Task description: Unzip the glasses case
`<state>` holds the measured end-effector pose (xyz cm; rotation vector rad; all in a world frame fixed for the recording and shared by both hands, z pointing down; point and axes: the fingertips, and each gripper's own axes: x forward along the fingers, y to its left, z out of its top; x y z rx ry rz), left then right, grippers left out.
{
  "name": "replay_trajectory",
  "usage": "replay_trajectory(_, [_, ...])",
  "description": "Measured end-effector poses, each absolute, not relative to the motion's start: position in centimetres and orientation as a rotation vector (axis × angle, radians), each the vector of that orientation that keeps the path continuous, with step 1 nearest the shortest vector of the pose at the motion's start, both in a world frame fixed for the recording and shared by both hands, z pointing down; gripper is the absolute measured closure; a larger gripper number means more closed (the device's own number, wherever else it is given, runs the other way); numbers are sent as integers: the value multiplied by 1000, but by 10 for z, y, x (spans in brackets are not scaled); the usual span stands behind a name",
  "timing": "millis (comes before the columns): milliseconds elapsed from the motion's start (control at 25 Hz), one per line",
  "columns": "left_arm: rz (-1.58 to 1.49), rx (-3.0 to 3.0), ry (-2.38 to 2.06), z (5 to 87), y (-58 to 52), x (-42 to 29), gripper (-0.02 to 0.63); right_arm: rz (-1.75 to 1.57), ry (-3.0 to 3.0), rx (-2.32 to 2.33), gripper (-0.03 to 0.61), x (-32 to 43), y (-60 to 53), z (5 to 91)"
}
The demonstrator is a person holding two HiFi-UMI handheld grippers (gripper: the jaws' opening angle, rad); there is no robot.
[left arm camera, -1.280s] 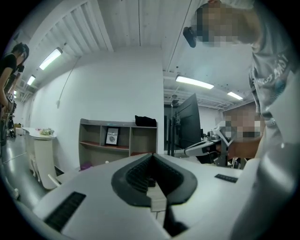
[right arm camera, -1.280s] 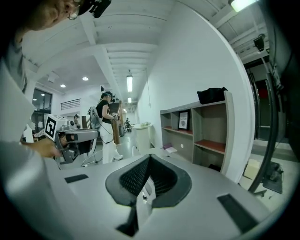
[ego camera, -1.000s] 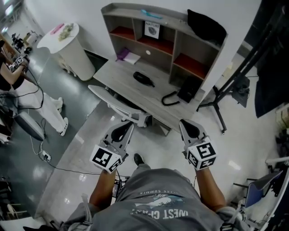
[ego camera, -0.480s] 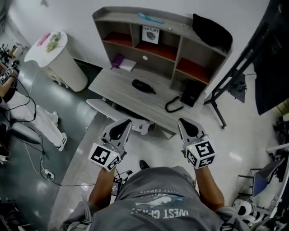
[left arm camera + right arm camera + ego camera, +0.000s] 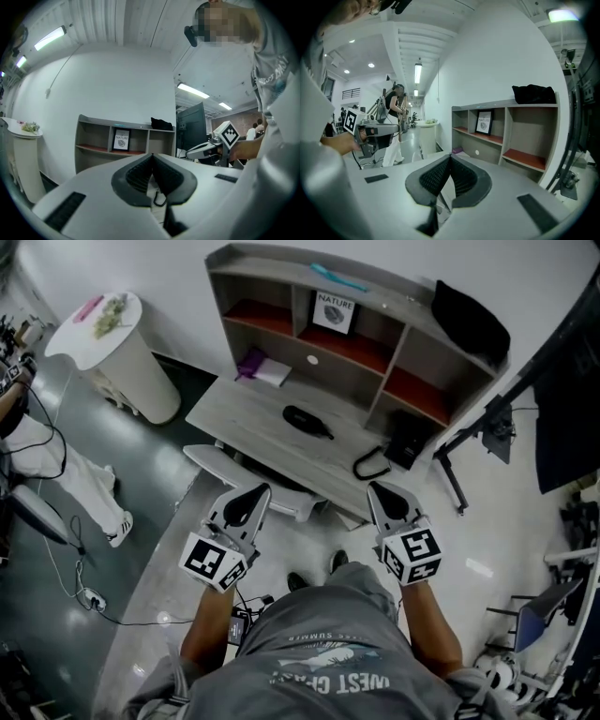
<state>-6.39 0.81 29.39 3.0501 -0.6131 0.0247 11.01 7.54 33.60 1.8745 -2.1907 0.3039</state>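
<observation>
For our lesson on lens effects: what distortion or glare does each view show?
Head view: even light, bright reflection patches on the floor. Left gripper view: fisheye circle, black corners, strip lamp blown out. Right gripper view: same fisheye, corner lamp glaring.

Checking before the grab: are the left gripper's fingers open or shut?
Shut. In its own view, the left gripper has its fingers meeting at the tips, with nothing held between them.
</observation>
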Motion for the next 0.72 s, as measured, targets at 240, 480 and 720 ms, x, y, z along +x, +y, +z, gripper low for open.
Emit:
replay_trajectory(240, [56, 3009, -724, 309, -15, -69, 614, 292, -2231, 1769, 568, 111, 33, 355])
replay_trajectory(480, [101, 2948, -897, 309, -47, -84, 614, 227, -2240, 1623, 566, 114, -30, 384])
replay_trajectory(720, [143, 2876, -1041, 317, -81, -83, 614, 203, -2221, 1505, 566, 128, -103, 428])
